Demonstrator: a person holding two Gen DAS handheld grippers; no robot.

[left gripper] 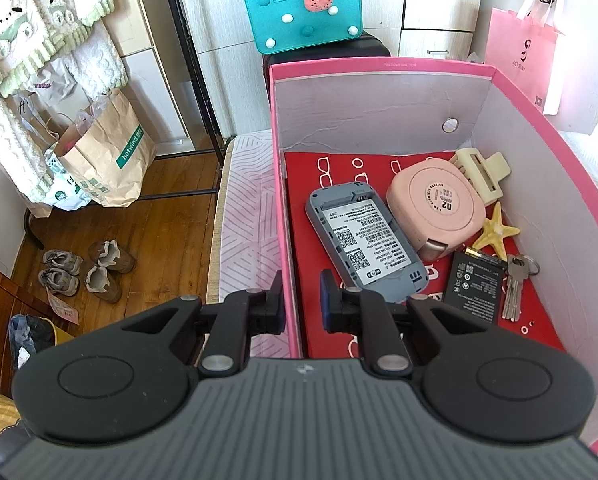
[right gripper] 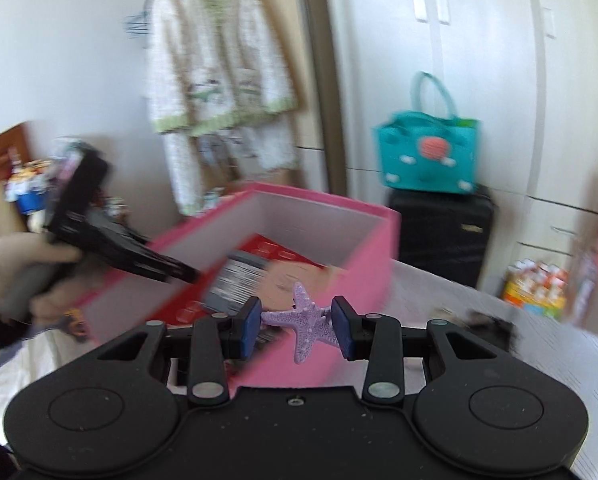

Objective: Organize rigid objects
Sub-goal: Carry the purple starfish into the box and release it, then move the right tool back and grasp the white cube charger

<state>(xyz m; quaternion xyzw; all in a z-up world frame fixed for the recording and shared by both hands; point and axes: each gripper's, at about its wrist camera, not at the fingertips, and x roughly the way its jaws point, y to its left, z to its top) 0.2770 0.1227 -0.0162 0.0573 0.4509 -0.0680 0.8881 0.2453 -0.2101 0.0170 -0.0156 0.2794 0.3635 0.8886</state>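
Right tongs pinching purple starfish, left tongs clamping pink box wall; I'd clear the rim, then drop it beside yellow starfish.

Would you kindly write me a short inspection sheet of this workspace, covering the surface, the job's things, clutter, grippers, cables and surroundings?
Surface: pale patterned cloth under the pink box.
Job's things: in the box lie a grey device, pink round case, cream hair claw, yellow starfish, black battery and keys.
Clutter: nothing seen.
Grippers: left gripper shut on the box's side wall; right gripper holds a purple starfish.
Cables: nothing seen.
Surroundings: teal bag, paper bag, shoes on wooden floor.
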